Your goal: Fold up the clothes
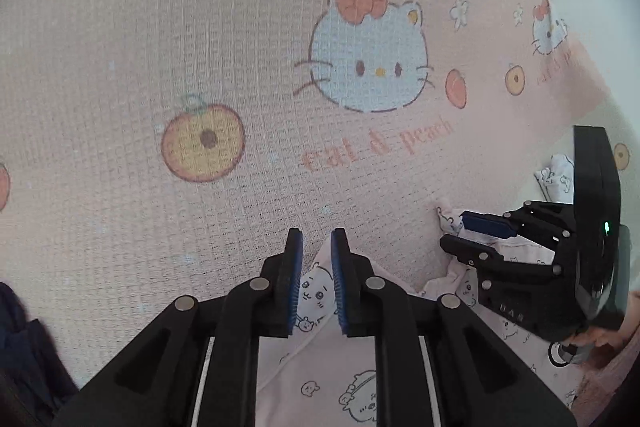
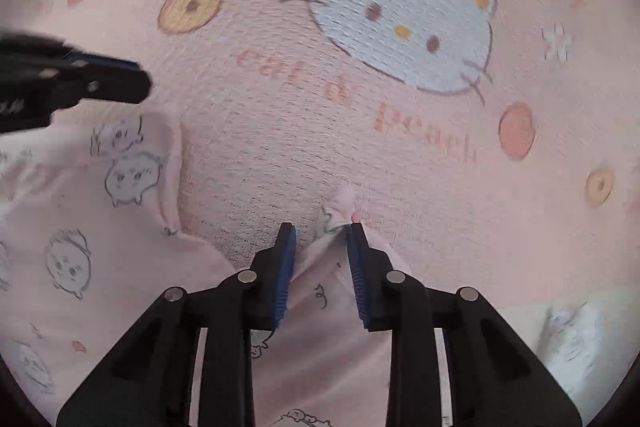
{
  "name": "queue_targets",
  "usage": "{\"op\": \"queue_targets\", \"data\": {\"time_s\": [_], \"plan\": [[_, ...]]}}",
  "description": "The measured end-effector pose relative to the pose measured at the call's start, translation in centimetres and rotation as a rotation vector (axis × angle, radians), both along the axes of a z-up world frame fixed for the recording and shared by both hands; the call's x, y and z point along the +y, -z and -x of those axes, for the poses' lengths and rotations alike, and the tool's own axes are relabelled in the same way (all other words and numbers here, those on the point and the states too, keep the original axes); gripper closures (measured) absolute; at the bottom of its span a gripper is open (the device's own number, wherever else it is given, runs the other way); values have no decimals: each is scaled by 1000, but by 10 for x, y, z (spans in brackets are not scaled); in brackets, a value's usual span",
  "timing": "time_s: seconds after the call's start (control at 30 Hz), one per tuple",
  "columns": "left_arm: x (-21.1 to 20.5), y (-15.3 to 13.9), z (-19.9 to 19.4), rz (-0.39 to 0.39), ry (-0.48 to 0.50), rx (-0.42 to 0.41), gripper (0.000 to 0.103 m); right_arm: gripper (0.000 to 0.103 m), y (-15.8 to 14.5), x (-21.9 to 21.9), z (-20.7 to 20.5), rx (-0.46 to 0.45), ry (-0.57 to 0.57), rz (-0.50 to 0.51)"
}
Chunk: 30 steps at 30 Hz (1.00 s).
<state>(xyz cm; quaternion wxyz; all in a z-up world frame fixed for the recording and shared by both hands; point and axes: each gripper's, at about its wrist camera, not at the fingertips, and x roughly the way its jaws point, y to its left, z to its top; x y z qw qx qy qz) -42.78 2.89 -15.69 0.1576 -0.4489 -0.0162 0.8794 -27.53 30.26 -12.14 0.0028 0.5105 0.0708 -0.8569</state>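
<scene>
left wrist view: the left gripper (image 1: 316, 239) points toward 12 o'clock over a pink waffle-weave sheet (image 1: 120, 47) printed with a cat face (image 1: 368, 63) at 1 o'clock and a peach (image 1: 203, 141) at 10 o'clock; its blue pads stand slightly apart with a corner of the pale pink printed garment (image 1: 320, 359) running between them, but whether they pinch the cloth or merely straddle it cannot be told. at 3 o'clock the right gripper (image 1: 460, 231) reaches in sideways over another edge of the same garment. right wrist view: the right gripper (image 2: 320, 235) has its pads parted, a bunched corner of the garment rising between them and touching the pad on the right side of the view; a firm grasp cannot be confirmed. the garment's main body (image 2: 80, 207) lies at 8 to 9 o'clock. progress, as a judgement: two corners are taken or released at one edge, which fits either lifting for a fold or laying one down; no finished fold is visible.
</scene>
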Motion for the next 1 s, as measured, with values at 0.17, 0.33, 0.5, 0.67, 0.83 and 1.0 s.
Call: {"op": "queue_targets", "data": {"time_s": [0.17,0.33,0.5,0.67,0.83,1.0], "plan": [[20,19,0,36,150,-95,82,67,-9,-18,-12,-8,-137,94],[31,46,28,19,118,-151,93,66,6,-38,-12,-99,-178,108],[14,22,41,-57,-19,-99,93,66,2,-36,-17,-60,-149,65],[36,34,4,63,163,-157,93,63,2,-29,-13,-55,-129,89],[46,50,24,29,109,-159,93,60,11,-27,-16,-87,-143,131],[38,34,26,-64,57,-142,93,62,24,-23,-18,-78,-132,157]]}}
